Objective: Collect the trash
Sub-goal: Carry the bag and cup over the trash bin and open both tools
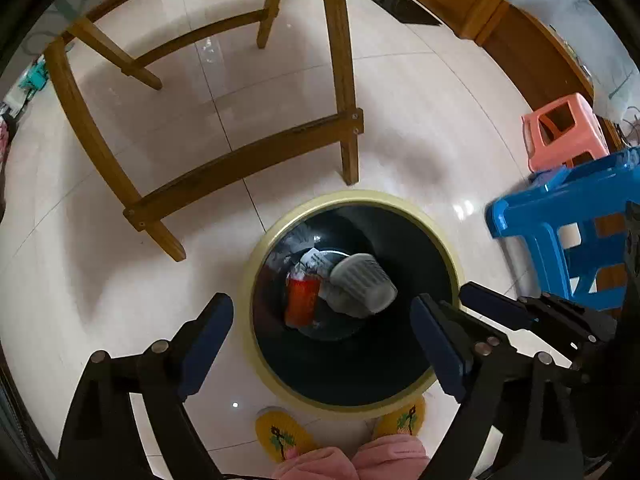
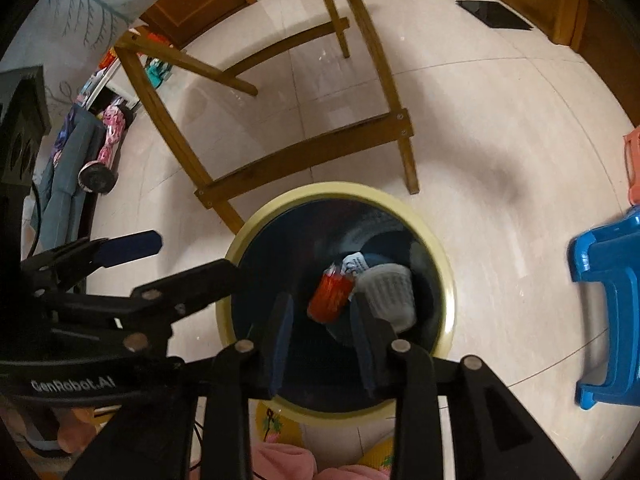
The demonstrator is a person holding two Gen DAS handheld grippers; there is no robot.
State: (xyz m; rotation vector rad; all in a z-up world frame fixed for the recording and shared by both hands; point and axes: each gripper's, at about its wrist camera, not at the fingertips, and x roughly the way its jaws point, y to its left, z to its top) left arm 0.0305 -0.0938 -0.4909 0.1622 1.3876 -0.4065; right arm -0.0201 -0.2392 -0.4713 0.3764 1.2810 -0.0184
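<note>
The left tool [image 1: 322,338] fills the bottom of its own view, its two blue-padded fingers [image 1: 204,340] spread wide with nothing between them. It hangs pointing almost straight down over the near half of the trash bin [image 1: 440,248], one finger outside the rim on the left, the other over the rim on the right. The right tool [image 2: 324,344] sits beside it, also pointing down into the bin's mouth; its jaws stand narrow, part open, and nothing is gripped between them.

The trash lies at the bottom of the bin, below both tools and touching neither. Three pieces can be counted there: one red can [image 1: 302,300] lying on its side, one grey ribbed cup-shaped container [image 1: 366,286] tipped over just right of the can, and one crumpled white printed wrapper [image 1: 316,260] behind them. In the right wrist view the red can [image 2: 332,296] shows between and just beyond the right tool's fingertips, deeper in the bin.

There is one bin, round, with a pale yellow rim and a black liner, standing on the tiled floor [image 1: 400,120]. Beyond it stands one wooden chair frame [image 1: 248,164]. To the right are two plastic stools: one blue stool [image 1: 560,216] near the bin and one pink stool [image 1: 560,132] behind it. At the bottom edge, two yellow slippers [image 1: 280,432] and pink trouser legs [image 1: 352,460] of the person show, just beside the bin.
</note>
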